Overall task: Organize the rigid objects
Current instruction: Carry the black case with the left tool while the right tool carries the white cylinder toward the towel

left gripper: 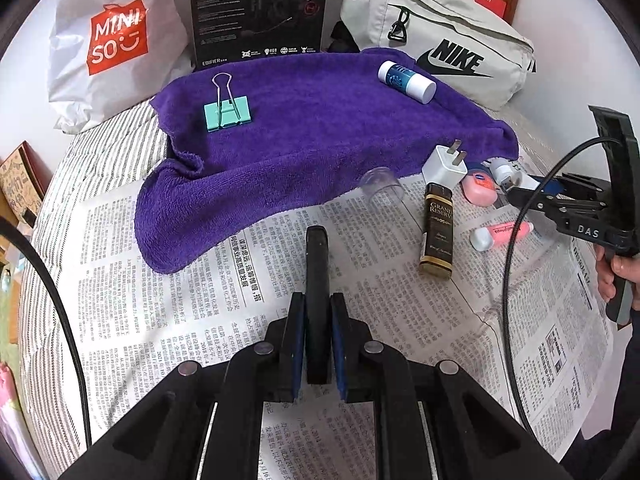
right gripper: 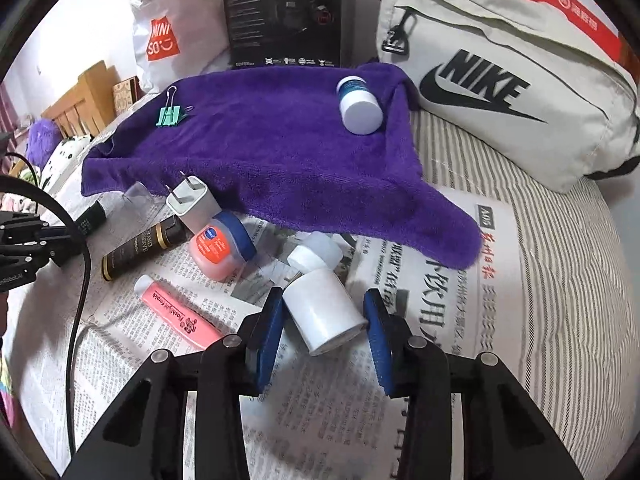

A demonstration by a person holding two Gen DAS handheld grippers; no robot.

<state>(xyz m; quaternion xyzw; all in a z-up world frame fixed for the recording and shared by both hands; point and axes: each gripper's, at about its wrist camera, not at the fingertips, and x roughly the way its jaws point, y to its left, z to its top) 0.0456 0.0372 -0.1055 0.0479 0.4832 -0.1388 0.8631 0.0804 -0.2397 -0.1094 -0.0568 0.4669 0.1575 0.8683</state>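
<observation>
Purple towel (left gripper: 312, 128) covers the far half of a newspaper-lined (left gripper: 160, 288) striped bed, and two things already lie on it: a green binder clip (left gripper: 227, 114) toward ten o'clock in the left wrist view and a blue-and-white bottle (left gripper: 406, 81) on its side toward one o'clock. The left gripper (left gripper: 318, 344) has its blue pads pressed together on a flat black bar (left gripper: 317, 280), which stands on edge between them and points toward twelve o'clock over the newspaper. At about three o'clock in that view a loose cluster rests on the paper: a white plug adapter (left gripper: 445, 166) touching the towel's edge, a brown bottle (left gripper: 438, 232) just below it, a pink jar (left gripper: 480, 190) and a pink tube (left gripper: 500, 234) beside them. The right gripper (right gripper: 326, 328), seen from its own camera, has its jaws partly spread around a white cylinder (right gripper: 324, 312) lying on its side; the left pad touches it while the right pad stands a little clear, so no firm pinch shows. A white cap (right gripper: 316, 254) sits just beyond it at twelve o'clock. Against the wall stand a white shopping bag (left gripper: 112, 40), a black box (left gripper: 260, 8) and a grey waist bag (left gripper: 440, 36).
</observation>
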